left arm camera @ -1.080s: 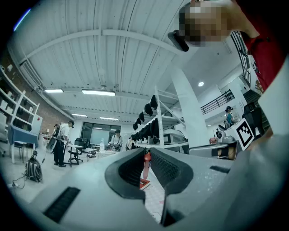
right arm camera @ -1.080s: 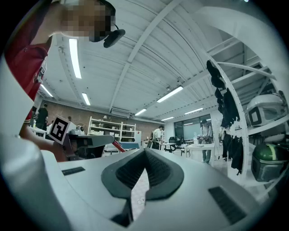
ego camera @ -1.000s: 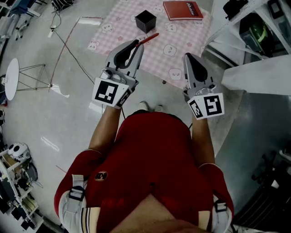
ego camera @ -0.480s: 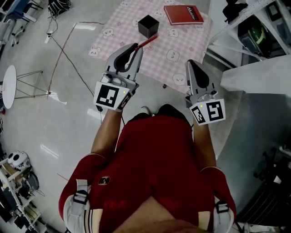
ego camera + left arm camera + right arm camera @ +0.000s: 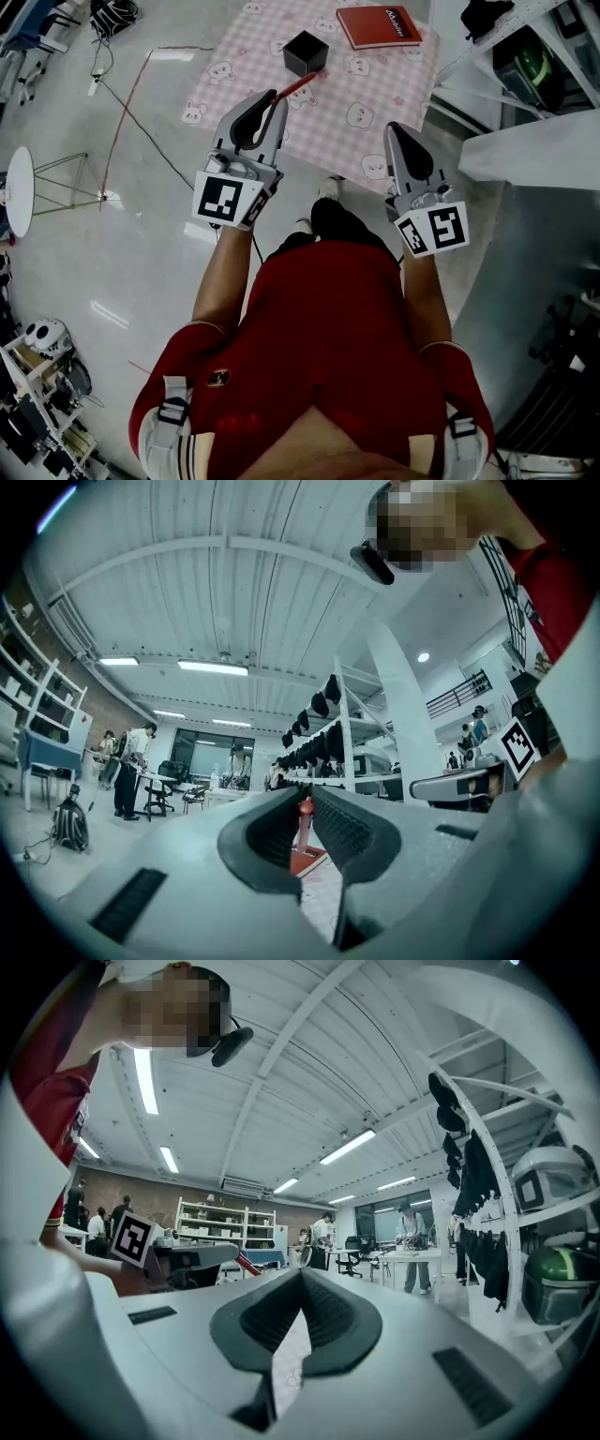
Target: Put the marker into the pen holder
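My left gripper (image 5: pixel 277 96) is shut on a red marker (image 5: pixel 296 85), whose free end sticks out forward and to the right over the pink checked table (image 5: pixel 375 89). The black square pen holder (image 5: pixel 306 53) stands on the table just beyond the marker's tip, apart from it. In the left gripper view the marker (image 5: pixel 305 825) stands upright between the ribbed pads of the left gripper (image 5: pixel 305 797). My right gripper (image 5: pixel 393 127) hangs over the table's near right part, shut and empty; its pads meet at the tip (image 5: pixel 302 1273). The pen holder does not show in either gripper view.
A red book (image 5: pixel 378 23) lies at the table's far side, right of the holder. White shelving (image 5: pixel 525 56) stands close on the right. A cable (image 5: pixel 131 89) runs over the floor at the left, near a small round stool (image 5: pixel 22 174). People stand at desks (image 5: pixel 131 761) far off.
The person has stepped a little towards the table, so the table and holder sit slightly nearer. The left gripper still holds the marker, its tip a bit closer to the holder. The right gripper stays shut.
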Demonstrator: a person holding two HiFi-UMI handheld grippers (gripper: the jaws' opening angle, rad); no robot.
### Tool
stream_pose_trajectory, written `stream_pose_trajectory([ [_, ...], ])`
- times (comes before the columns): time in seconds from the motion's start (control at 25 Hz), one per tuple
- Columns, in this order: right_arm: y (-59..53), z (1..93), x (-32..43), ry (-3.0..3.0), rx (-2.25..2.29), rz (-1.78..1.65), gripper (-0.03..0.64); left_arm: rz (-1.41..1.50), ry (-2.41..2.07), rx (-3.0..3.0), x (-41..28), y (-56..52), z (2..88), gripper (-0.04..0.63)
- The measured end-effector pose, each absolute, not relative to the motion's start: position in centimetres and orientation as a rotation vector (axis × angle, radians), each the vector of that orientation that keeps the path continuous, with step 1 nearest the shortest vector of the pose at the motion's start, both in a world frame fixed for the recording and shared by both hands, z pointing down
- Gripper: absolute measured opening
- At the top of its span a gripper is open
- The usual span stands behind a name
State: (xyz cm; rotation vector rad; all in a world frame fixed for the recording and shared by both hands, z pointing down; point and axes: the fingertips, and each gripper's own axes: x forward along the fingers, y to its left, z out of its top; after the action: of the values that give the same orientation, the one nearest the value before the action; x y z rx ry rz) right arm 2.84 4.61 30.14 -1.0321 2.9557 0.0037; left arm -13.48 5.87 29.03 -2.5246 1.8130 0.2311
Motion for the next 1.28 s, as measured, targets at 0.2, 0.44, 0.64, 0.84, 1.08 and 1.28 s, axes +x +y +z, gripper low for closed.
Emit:
stream_pose_trajectory([
  [0.2, 2.1, 30.3, 2.5, 2.936, -1.035, -0.015, -0.002, 0.164, 1.828, -2.536, -14.0, 3.4, 29.7, 0.051],
  [0.44, -1.5, 30.3, 2.5, 2.916, -1.031, -0.027, -0.002, 0.04, 1.831, -2.537, -14.5, -0.4, 31.6, 0.051],
  [0.64, -4.6, 31.0, 2.7, 2.908, -1.023, -0.048, -0.002, -0.061, 1.823, -2.553, -14.3, -4.1, 33.2, 0.051],
  [0.84, -7.1, 31.8, 2.6, 2.922, -1.0, -0.069, -0.002, -0.14, 1.816, -2.557, -13.6, -7.4, 34.7, 0.051],
  [1.08, -9.7, 32.3, 2.9, 2.932, -0.971, -0.092, -0.002, -0.243, 1.841, -2.565, -13.1, -10.2, 36.3, 0.051],
  [1.28, -12.0, 33.0, 3.0, 2.931, -0.951, -0.099, -0.002, -0.353, 1.831, -2.573, -12.6, -12.7, 38.3, 0.051],
])
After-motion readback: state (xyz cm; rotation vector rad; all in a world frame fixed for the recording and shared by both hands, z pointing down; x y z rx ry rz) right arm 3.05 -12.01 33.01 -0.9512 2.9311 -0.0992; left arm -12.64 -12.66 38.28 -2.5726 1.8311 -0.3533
